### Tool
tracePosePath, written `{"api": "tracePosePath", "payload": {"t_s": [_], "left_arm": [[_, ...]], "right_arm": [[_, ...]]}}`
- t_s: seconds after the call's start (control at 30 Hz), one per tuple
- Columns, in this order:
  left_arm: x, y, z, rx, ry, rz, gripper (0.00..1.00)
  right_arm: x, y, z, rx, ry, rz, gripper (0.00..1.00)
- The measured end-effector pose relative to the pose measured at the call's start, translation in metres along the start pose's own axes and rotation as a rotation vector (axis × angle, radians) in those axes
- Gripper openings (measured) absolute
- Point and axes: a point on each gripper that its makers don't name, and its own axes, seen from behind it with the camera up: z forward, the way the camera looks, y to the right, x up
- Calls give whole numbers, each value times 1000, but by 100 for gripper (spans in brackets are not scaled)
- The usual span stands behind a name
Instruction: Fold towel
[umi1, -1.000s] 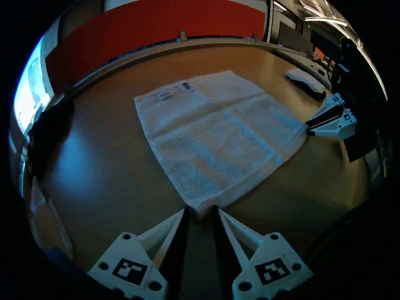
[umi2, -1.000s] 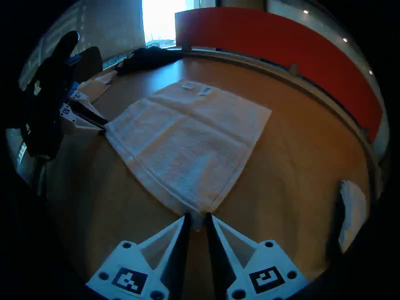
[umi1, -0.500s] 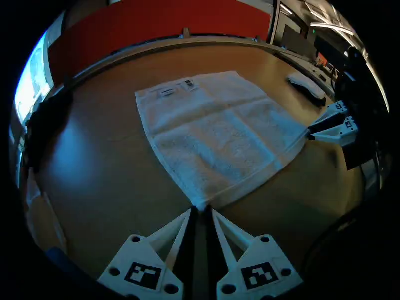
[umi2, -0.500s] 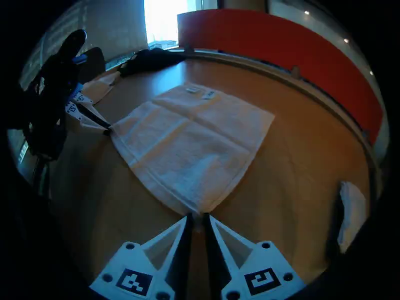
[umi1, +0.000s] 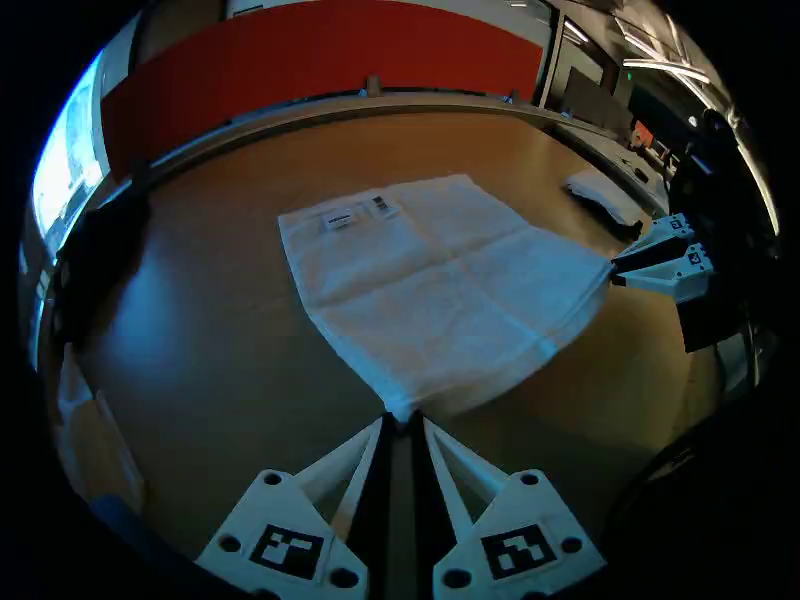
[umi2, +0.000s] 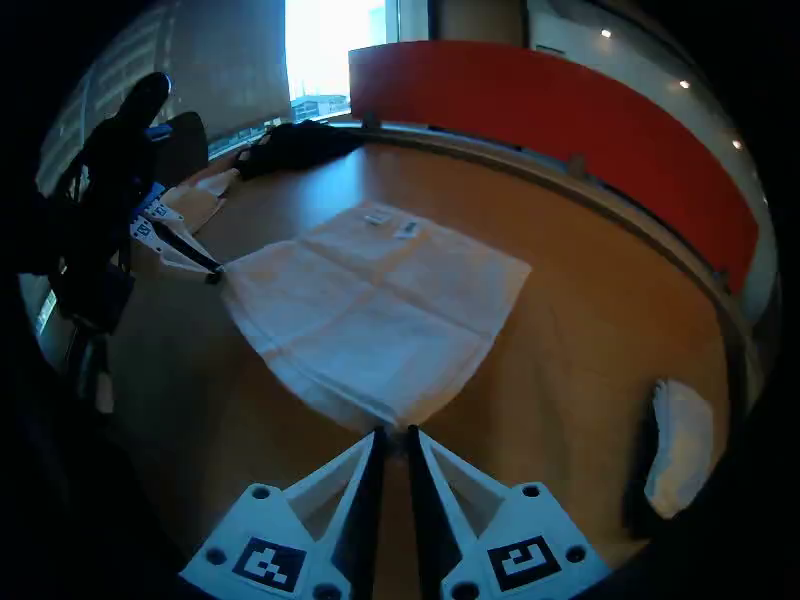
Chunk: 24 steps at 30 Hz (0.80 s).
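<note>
A white towel (umi1: 440, 285) with two small labels near its far edge lies spread on the wooden table (umi1: 230, 330). In the left gripper view my left gripper (umi1: 403, 418) is shut on the towel's near corner, which is lifted off the table. My right gripper (umi1: 612, 275) shows at the right, pinching the neighbouring corner. In the right gripper view the towel (umi2: 375, 315) has its near edge raised, my right gripper (umi2: 393, 430) is shut on its corner, and my left gripper (umi2: 213, 272) grips the left corner.
A folded white cloth (umi2: 680, 445) lies on the table at the right; this cloth (umi1: 605, 190) also shows in the left gripper view. A red panel (umi1: 320, 55) runs behind the table's far edge. Dark clothing (umi2: 295, 140) sits near the window.
Both grippers closed on the towel's near corners and rose, lifting the near edge off the table while the far part stays flat.
</note>
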Motion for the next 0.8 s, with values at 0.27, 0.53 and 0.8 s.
{"api": "tracePosePath", "payload": {"t_s": [0.27, 0.53, 0.8], "left_arm": [[21, 5, -26, -11, 24, -17, 13], [38, 11, -50, -15, 43, -28, 13], [50, 17, -69, -31, 54, -65, 12]], "right_arm": [[28, 7, -26, -18, 43, -23, 16], [46, 8, -48, -29, 59, -44, 16], [60, 10, -65, -35, 75, -39, 16]]}}
